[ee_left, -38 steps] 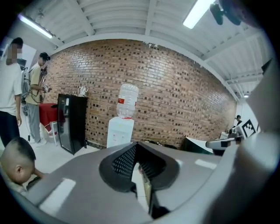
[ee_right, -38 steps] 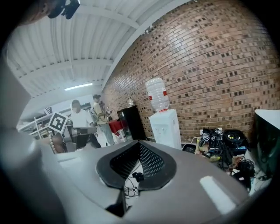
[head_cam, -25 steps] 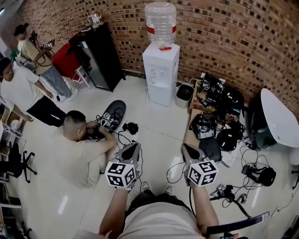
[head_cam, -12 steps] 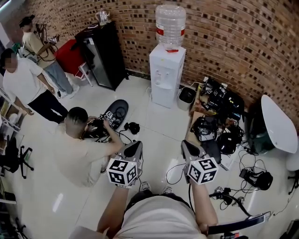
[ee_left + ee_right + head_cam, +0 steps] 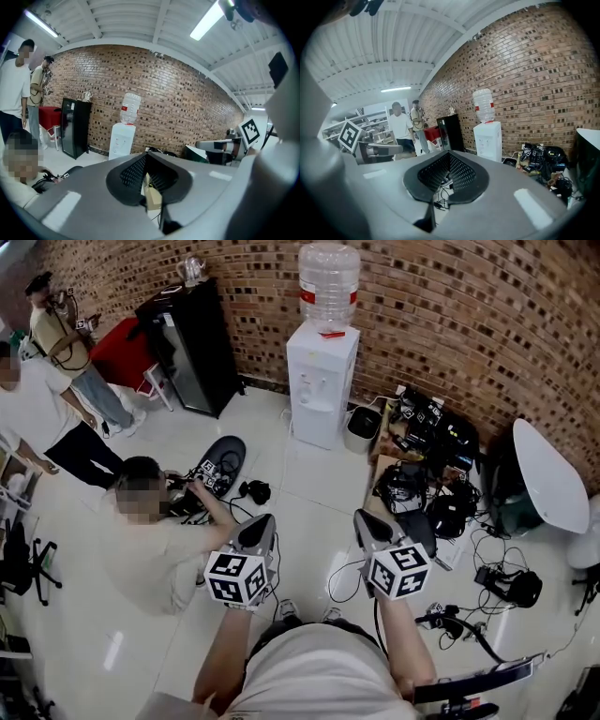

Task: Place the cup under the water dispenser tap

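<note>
The white water dispenser point(image 5: 322, 381) with its clear bottle point(image 5: 328, 282) stands against the brick wall, far ahead across the floor. It also shows small in the left gripper view as the dispenser point(image 5: 122, 140), and in the right gripper view as the dispenser point(image 5: 488, 139). No cup shows in any view. My left gripper point(image 5: 260, 526) and right gripper point(image 5: 368, 524) are held side by side at waist height, both pointing toward the dispenser. The left gripper point(image 5: 146, 154) has its jaws together with nothing between them. The right gripper point(image 5: 450, 153) looks the same, shut and empty.
A person point(image 5: 155, 540) sits on the floor at the left front, working on gear beside cables. A black cabinet point(image 5: 192, 343) stands left of the dispenser. A small bin point(image 5: 362, 427), a pile of bags and cables point(image 5: 427, 474) and a white round table point(image 5: 548, 474) lie to the right. Two people point(image 5: 37, 418) stand far left.
Both grippers have edged forward toward the dispenser and slightly up, still shut. The head view has shifted a little.
</note>
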Motion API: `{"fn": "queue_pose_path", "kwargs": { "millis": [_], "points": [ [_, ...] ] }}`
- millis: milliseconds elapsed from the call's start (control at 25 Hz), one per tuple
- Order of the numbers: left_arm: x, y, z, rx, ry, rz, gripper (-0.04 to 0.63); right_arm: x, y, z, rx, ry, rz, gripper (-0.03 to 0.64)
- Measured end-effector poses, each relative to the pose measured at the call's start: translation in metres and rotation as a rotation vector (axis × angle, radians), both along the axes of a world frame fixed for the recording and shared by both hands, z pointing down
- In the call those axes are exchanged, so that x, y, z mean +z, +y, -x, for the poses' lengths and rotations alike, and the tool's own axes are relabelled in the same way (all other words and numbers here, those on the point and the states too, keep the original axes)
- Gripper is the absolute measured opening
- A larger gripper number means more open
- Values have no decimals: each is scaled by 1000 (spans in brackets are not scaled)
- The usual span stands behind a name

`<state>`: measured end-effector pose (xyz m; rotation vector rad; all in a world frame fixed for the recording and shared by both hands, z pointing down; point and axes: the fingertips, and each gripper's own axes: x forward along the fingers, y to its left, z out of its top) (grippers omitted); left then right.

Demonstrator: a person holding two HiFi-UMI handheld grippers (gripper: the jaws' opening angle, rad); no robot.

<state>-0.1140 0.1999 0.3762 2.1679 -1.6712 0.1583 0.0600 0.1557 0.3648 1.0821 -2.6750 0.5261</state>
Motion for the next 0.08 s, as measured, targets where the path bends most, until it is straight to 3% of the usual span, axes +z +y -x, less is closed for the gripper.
{"fn": "queue_pose_path", "kwargs": {
  "millis": [80],
  "points": [
    [1, -3, -2, 2, 3, -4, 11, -1, -2, -1, 2, 1, -4, 0]
  ]
}}
